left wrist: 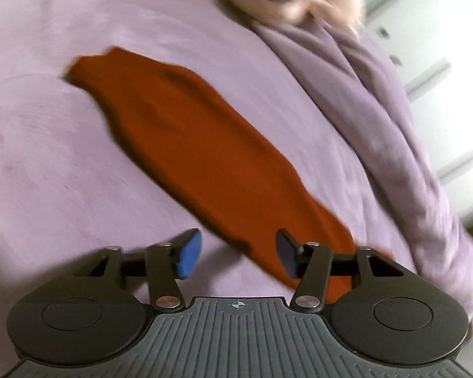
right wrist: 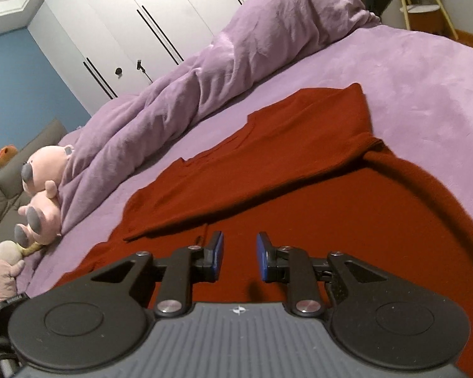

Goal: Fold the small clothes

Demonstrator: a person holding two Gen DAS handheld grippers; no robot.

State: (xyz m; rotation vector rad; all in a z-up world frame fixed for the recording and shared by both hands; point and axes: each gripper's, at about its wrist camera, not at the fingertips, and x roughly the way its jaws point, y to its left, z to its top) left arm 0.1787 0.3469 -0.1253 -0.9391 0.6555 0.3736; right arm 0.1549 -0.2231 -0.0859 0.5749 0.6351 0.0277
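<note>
The jaws of the left gripper (left wrist: 238, 256) stand wide apart with nothing in them. The jaws of the right gripper (right wrist: 239, 256) are a little apart and hold nothing too. Just past them, the red sweater (right wrist: 268, 163) lies flat on the purple bed (right wrist: 425, 72), mid-frame. Farther off, at the left edge, sit pink soft toys (right wrist: 44, 189).

Garment (right wrist: 268, 170) lies flat on the bed (right wrist: 425, 72), one part folded across the rest. Behind it a bunched blanket (right wrist: 224, 72) runs along the bed's far side. Plush toys (right wrist: 44, 189) sit at the blanket's left end, with wardrobe doors (right wrist: 148, 9) beyond. The left wrist view, blurred, shows what seems a sleeve (left wrist: 205, 145) stretched across the bed, blanket to its right.
</note>
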